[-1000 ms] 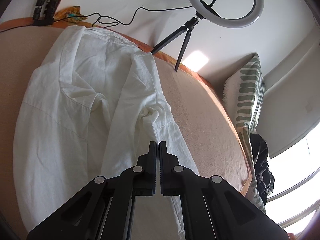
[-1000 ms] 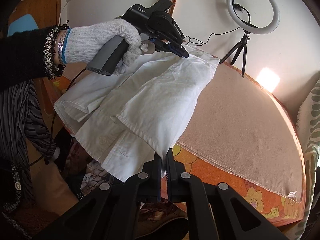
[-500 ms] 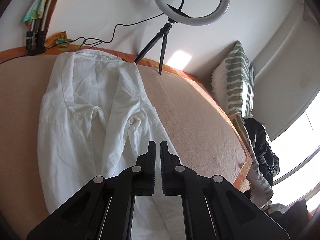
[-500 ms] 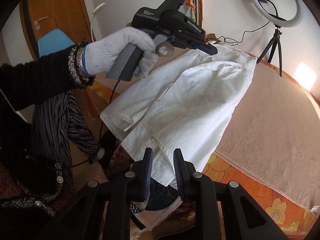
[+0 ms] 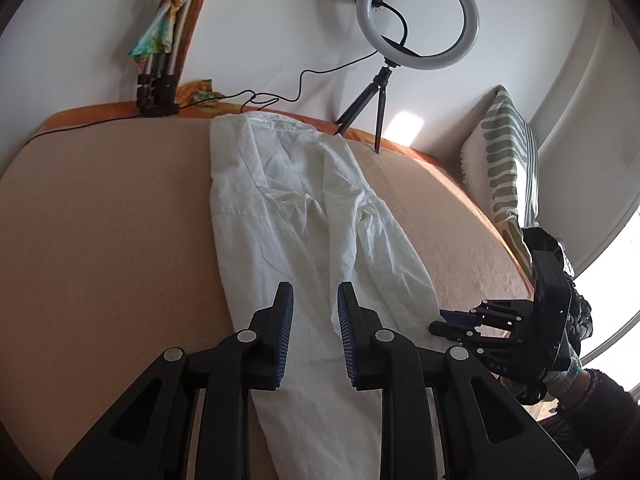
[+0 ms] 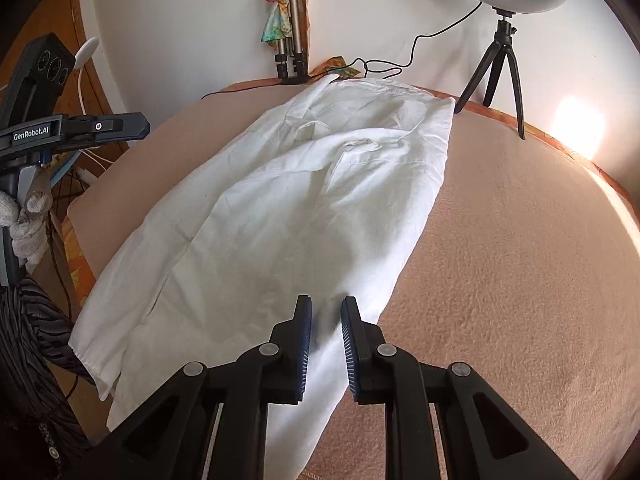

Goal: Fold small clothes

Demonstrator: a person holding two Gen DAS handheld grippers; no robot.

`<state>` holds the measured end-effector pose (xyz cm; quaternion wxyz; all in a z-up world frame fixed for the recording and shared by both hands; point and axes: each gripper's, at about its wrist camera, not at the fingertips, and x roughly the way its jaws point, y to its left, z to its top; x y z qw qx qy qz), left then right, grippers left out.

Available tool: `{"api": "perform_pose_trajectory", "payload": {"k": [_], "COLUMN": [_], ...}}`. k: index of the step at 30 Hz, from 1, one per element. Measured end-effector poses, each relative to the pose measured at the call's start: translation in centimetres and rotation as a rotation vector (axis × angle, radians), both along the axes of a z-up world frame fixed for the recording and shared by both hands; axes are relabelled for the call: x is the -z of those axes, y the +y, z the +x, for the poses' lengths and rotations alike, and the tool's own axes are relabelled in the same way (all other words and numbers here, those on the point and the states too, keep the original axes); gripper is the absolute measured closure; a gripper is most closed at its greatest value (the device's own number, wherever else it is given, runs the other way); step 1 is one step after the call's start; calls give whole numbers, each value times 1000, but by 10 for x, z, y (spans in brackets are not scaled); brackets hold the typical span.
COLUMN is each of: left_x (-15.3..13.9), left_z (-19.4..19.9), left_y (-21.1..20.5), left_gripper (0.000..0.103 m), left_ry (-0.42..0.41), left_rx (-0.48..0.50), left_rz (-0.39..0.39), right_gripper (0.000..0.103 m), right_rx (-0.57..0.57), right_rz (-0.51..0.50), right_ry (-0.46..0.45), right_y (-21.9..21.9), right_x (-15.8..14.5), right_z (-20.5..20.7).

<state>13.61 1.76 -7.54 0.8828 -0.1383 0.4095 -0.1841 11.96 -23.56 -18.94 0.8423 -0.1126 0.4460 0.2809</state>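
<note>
White shirt (image 5: 304, 216) lies lengthwise on a tan blanket (image 5: 104, 248) covering the bed, collar end toward the far wall, near hem running down toward both cameras; in the right wrist view the shirt (image 6: 288, 216) has its near left corner hanging past the bed's edge. Fabric is doubled and wrinkled, one sleeve folded across the body. Left gripper (image 5: 314, 312) sits over the near half of the shirt, jaws parted, nothing between the pads, white cloth visible through the gap. Right gripper (image 6: 326, 332) is likewise spread apart above the shirt's near right border, gripping nothing; whether either set of tips touches the cloth cannot be told. In the left wrist view the right gripper (image 5: 448, 322) appears from the side, just beside the shirt's right margin. In the right wrist view the left gripper (image 6: 136, 126) shows at the far left, off the bed's edge, held by a white-gloved hand (image 6: 26, 220). Open blanket stretches wide to the left of the shirt in the left view, and wide to the right of it in the right view. Orange floral sheet edge (image 6: 76, 264) rims the mattress. Ring light (image 5: 418, 16) on a small tripod stands at the far edge beside the collar end; folded tripod (image 6: 292, 28) leans on the wall. Striped cushion (image 5: 506, 160) stands at the right border.
</note>
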Motion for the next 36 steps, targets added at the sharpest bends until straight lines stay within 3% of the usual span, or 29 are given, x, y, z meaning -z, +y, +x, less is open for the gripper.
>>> {"api": "perform_pose_trajectory", "payload": {"k": [6, 9, 12, 15, 17, 20, 25, 30, 33, 36], "left_x": [10, 22, 36, 40, 37, 28, 22, 38, 54, 67], "left_z": [-15, -30, -46, -53, -53, -39, 2, 50, 70, 83], "left_y": [3, 3, -3, -17, -26, -39, -61, -80, -94, -100], "left_gripper": [81, 73, 73, 73, 73, 72, 67, 67, 57, 56], "left_ry": [13, 45, 90, 98, 91, 85, 96, 170, 227, 266], "left_rx": [26, 36, 67, 107, 128, 152, 161, 128, 112, 87], "left_rz": [29, 24, 38, 43, 45, 11, -56, -140, -140, -133], "right_gripper": [85, 84, 80, 78, 73, 70, 69, 67, 66, 66], "right_rx": [-35, -34, -62, -70, -64, -81, -134, -77, -51, -41], "right_rz": [-15, -31, -6, -46, -12, -8, -26, -75, -89, -79], "right_ry": [27, 22, 64, 6, -20, -74, -83, -27, -2, -3], "right_y": [-6, -13, -14, -9, -7, 4, 31, 41, 38, 34], "right_x": [3, 4, 2, -8, -19, -30, -26, -4, 4, 3], "right_z": [-38, -60, -81, -95, -100, -110, -125, -122, -122, -126]}}
